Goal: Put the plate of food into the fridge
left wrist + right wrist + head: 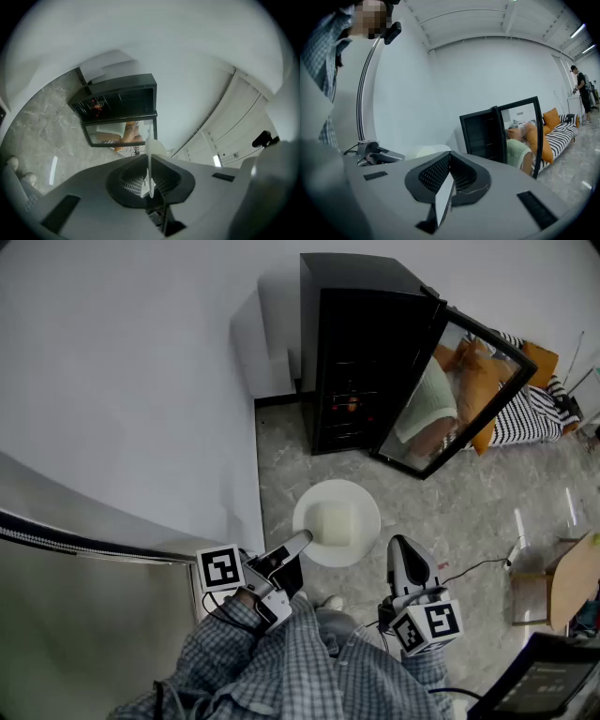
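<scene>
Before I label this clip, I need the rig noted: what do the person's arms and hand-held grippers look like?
The left hand-held gripper and right hand-held gripper are grey with dark ribbed jaw linings; each carries a white cube of black square markers. The sleeves are blue-grey checked.

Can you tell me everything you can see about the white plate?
The plate is round, plain white and smooth, with a shallow rim. A pale, squarish lump of food sits in its middle. It hangs about level over the grey stone floor, in front of the open black fridge. Only the left gripper touches it, jaws shut on its near rim, which shows edge-on from that gripper. The right gripper is beside it, apart.
</scene>
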`<act>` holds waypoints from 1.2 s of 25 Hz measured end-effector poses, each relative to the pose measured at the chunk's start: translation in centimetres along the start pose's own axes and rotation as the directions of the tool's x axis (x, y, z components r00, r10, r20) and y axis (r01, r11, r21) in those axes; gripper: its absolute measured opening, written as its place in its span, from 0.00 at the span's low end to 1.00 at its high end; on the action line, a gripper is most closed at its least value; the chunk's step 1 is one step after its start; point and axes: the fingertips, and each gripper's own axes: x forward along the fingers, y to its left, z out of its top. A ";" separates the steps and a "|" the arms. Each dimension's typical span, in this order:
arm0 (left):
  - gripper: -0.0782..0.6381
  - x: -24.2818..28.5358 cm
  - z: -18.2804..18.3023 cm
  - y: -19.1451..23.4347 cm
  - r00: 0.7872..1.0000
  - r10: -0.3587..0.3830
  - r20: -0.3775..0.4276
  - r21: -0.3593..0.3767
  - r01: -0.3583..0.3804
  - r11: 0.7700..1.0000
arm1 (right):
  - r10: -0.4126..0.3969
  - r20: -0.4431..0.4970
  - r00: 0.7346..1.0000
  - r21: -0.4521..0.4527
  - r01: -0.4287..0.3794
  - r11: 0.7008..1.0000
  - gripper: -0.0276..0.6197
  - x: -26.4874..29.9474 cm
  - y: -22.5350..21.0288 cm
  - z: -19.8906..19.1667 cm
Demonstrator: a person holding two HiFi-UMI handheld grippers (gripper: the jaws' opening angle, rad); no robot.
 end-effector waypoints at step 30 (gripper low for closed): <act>0.13 -0.2 0.4 0.0 1.000 -0.023 -0.017 -0.006 0.023 1.000 | 0.206 0.023 0.978 0.692 -0.165 0.703 0.20 2.0 3.8 -2.6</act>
